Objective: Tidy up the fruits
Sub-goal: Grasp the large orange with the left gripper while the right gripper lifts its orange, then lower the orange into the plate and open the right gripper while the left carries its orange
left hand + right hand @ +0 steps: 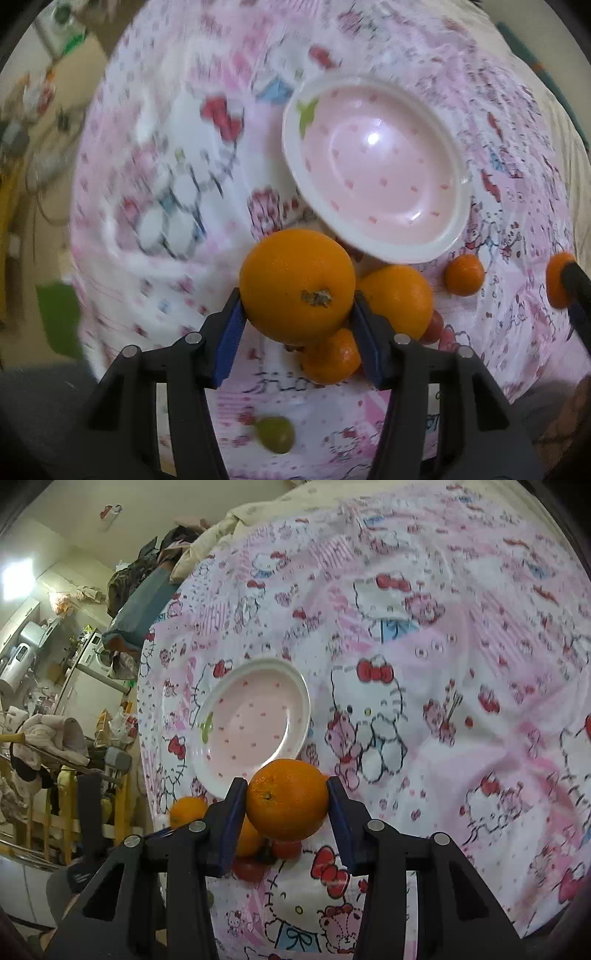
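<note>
**Jaws loaded on both sides, plate bare**

Jaws of the left gripper (297, 317) clamp a large orange (297, 284); the right gripper (286, 805) clamps another orange (287, 799). Pink plate (376, 166) sits on the patterned bedsheet (461, 664) with nothing in it. Loose beside it: a second big orange (400, 295), small mandarins (464, 275), red tomatoes (436, 326), a green grape (277, 434). Judged: sorting barely begun, nearly everything left.

Black tool (297, 321) frames (silver screws), blue pads (231, 341).
</note>
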The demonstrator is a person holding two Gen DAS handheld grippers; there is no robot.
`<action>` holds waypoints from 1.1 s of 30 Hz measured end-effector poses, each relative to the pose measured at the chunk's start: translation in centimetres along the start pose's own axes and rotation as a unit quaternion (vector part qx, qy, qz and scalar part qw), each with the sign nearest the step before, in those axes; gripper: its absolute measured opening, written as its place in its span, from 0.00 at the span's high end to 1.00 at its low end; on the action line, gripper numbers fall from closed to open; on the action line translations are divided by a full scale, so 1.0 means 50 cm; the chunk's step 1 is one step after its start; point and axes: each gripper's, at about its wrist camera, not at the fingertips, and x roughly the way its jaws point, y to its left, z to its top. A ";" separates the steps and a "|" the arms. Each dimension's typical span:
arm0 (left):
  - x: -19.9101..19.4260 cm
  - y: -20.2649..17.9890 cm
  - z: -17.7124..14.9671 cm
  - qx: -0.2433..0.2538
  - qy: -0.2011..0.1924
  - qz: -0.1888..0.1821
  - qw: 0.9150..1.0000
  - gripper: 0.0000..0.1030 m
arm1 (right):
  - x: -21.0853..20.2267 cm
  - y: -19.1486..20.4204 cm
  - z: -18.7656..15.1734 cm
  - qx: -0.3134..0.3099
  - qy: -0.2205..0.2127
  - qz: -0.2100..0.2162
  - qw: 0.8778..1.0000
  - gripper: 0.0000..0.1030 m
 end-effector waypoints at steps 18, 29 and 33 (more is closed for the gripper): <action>-0.056 0.026 0.161 0.039 -0.041 -0.014 0.998 0.50 | 0.189 0.095 0.142 -0.046 0.067 -0.020 0.996 0.56; -0.011 0.066 0.201 0.004 -0.025 -0.008 1.000 0.50 | 0.381 0.107 0.197 -0.067 0.134 -0.043 0.988 0.56; -0.006 0.074 0.206 0.002 -0.024 -0.003 1.000 0.50 | 0.403 0.119 0.201 -0.076 0.135 -0.069 0.986 0.55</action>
